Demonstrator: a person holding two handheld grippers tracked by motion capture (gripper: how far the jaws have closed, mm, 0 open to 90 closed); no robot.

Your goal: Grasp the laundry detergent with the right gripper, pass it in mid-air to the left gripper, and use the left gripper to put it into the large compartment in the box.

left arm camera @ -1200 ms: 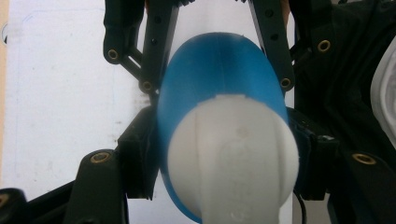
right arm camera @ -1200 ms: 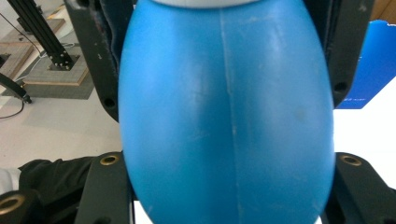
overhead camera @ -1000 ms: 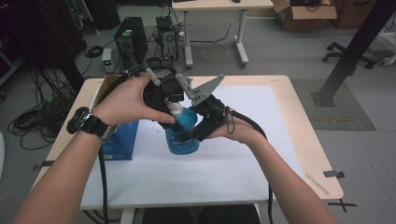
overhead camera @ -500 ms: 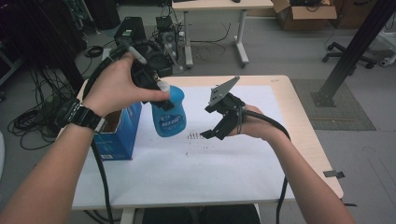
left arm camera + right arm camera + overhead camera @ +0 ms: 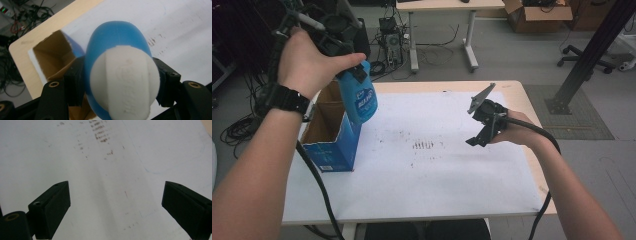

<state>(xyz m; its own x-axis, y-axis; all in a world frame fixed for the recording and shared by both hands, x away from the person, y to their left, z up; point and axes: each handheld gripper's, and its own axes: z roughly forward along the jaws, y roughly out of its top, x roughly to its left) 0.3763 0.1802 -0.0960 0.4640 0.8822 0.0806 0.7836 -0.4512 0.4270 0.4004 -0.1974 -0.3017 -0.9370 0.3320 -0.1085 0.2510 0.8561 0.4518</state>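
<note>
A blue bottle (image 5: 361, 100) with a white cap (image 5: 125, 85) hangs upright in the air, and my left gripper (image 5: 354, 70) is shut on its top. It is raised above the right edge of an open blue cardboard box (image 5: 332, 131) at the table's left. In the left gripper view the two black jaws press the bottle (image 5: 115, 37) from both sides, with the box's brown inside (image 5: 53, 58) below. My right gripper (image 5: 479, 131) hovers over the white sheet (image 5: 437, 165) at the right, open with nothing between its jaws (image 5: 115, 202).
The white sheet (image 5: 105, 170) covers most of the wooden table (image 5: 517, 95) and carries small dark marks (image 5: 424, 145) near its middle. A cable (image 5: 319, 190) trails from the left gripper past the box. Beyond the table stand another desk (image 5: 442, 30) and floor cables (image 5: 387, 55).
My left gripper has lifted the bottle up and to the left, from over the sheet to above the box. The right gripper has let go of it and drawn back to the right.
</note>
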